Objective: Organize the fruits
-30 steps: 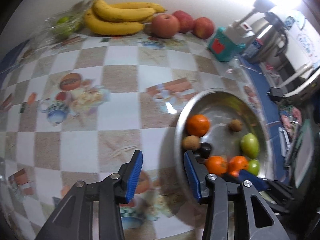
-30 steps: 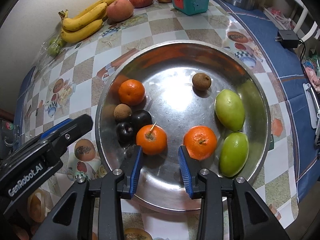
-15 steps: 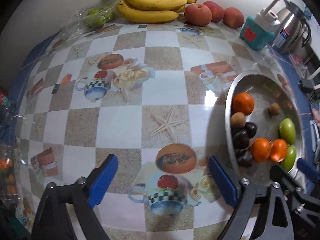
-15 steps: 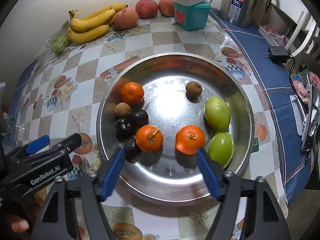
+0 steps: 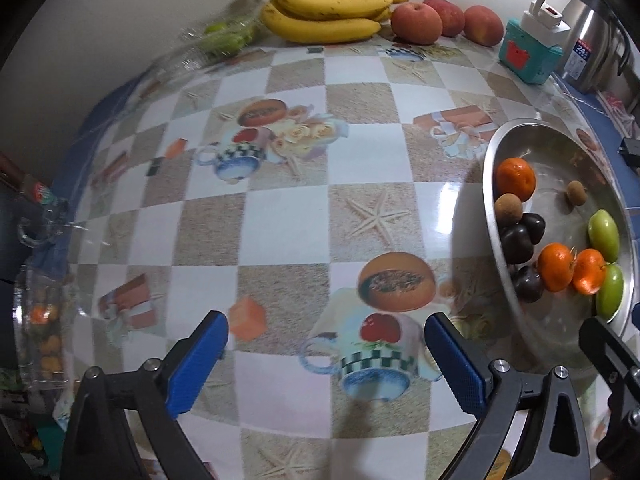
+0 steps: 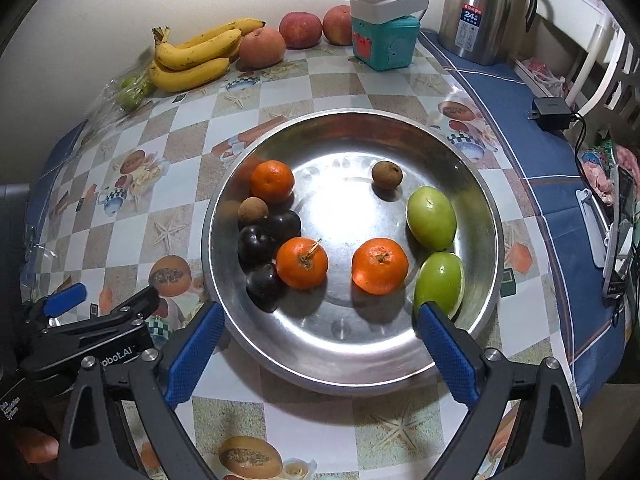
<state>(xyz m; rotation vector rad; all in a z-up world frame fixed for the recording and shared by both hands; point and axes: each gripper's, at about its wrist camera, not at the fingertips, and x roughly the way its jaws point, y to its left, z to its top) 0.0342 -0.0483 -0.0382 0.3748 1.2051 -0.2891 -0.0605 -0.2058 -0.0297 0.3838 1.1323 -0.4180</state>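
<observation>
Right wrist view. The right gripper is shown at the bottom of the frame with its jaws spread wide and opening further; nothing is pinched, only the near rim of the steel bowl and bare bowl floor lying between the blue pads. Just above the left pad, lower centre, a stemmed tangerine is seen touching a cluster of three dark plums; a second tangerine sits apart to its right, and a third tangerine lies higher up, at the bowl's left wall. Two brown longans and two green fruits complete the contents.

Left wrist view. The left gripper is likewise spread, jaws opening and empty, over the patterned desk, with the bowl at the right edge of the frame. Bananas and apples are ranged along the top, against the wall.

Handling (judged, not observed). The tangerines are taken to be light and slightly yielding, with a dimpled skin that should grip well; hold is best taken across the widest part, the stem kept clear of the pads. The plums are judged smooth, slippery and easily bruised, so a gentle closure is advised. The longans are small and hard-shelled and may roll on the polished steel (as may any fruit nudged sideways). The green fruits appear firm and glossy, and are best taken across their shorter width.
</observation>
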